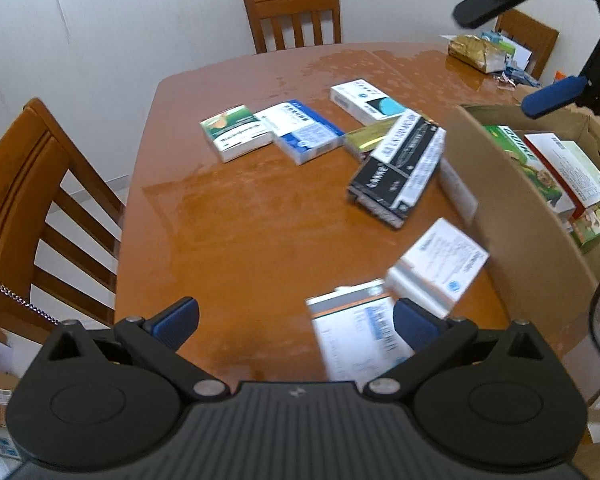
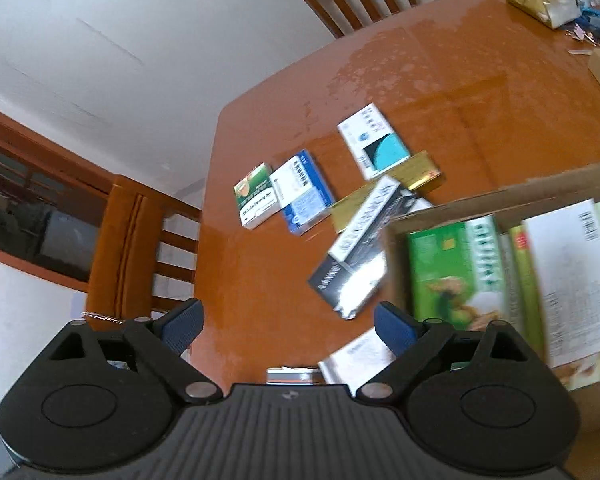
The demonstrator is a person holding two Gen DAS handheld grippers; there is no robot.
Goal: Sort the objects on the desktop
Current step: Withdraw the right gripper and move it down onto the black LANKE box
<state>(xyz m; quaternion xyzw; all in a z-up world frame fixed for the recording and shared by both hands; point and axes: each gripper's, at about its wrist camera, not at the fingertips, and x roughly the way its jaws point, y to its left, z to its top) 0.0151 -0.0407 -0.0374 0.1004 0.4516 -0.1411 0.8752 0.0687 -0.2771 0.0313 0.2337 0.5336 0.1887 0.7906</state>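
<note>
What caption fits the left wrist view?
Open left gripper above table strewn with boxes, cardboard carton at right.

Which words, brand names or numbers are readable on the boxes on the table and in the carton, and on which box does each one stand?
No text reads with certainty.
Long black box: white lettering along its end, too blurred to spell.
Green box in the cardboard carton: large white letters, smeared by motion.
White and teal box, blue and white box, green and white box: print too small.
White boxes nearest the camera: blurred.
</note>
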